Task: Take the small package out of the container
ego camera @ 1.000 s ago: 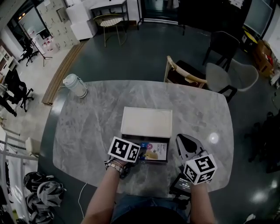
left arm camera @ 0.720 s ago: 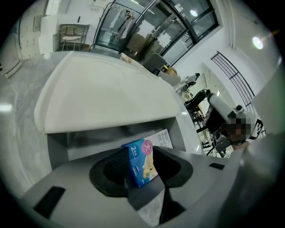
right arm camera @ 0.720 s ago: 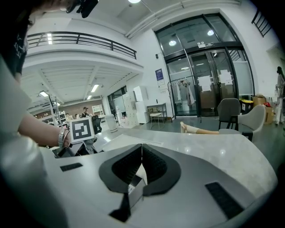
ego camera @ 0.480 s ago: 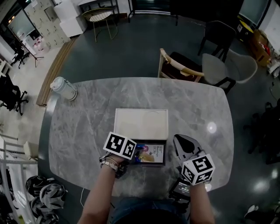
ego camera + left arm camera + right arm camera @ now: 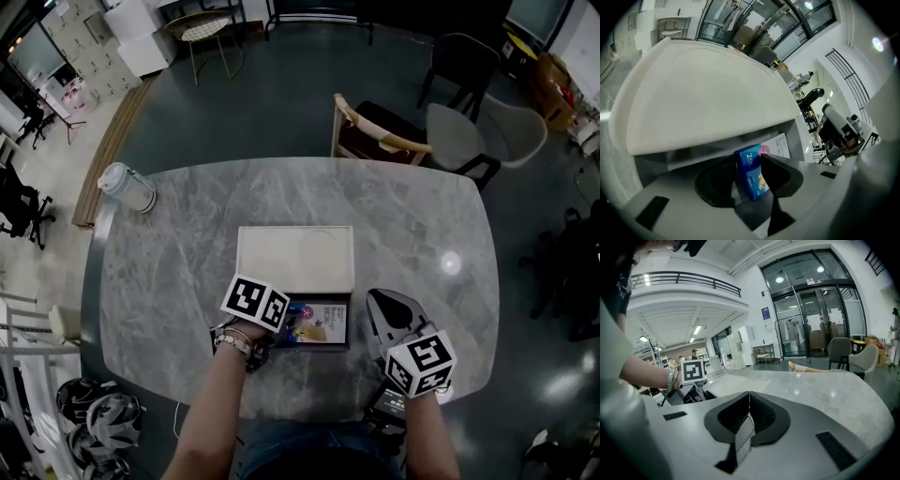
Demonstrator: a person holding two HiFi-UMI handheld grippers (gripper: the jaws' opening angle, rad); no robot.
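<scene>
Our left gripper (image 5: pixel 749 183) grips the small blue package (image 5: pixel 751 166) upright inside the open container (image 5: pixel 708 103), ready to lift. The right gripper (image 5: pixel 749 414) is clenched, empty, parked aside to keep clear.

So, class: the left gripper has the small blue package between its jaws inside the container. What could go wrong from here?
The small blue package sits slightly tilted in the left gripper; it may slip on lifting.
The open white lid is close behind it, so a lift could knock it.
The right gripper is shut, away from the container, so nothing steadies it.
</scene>
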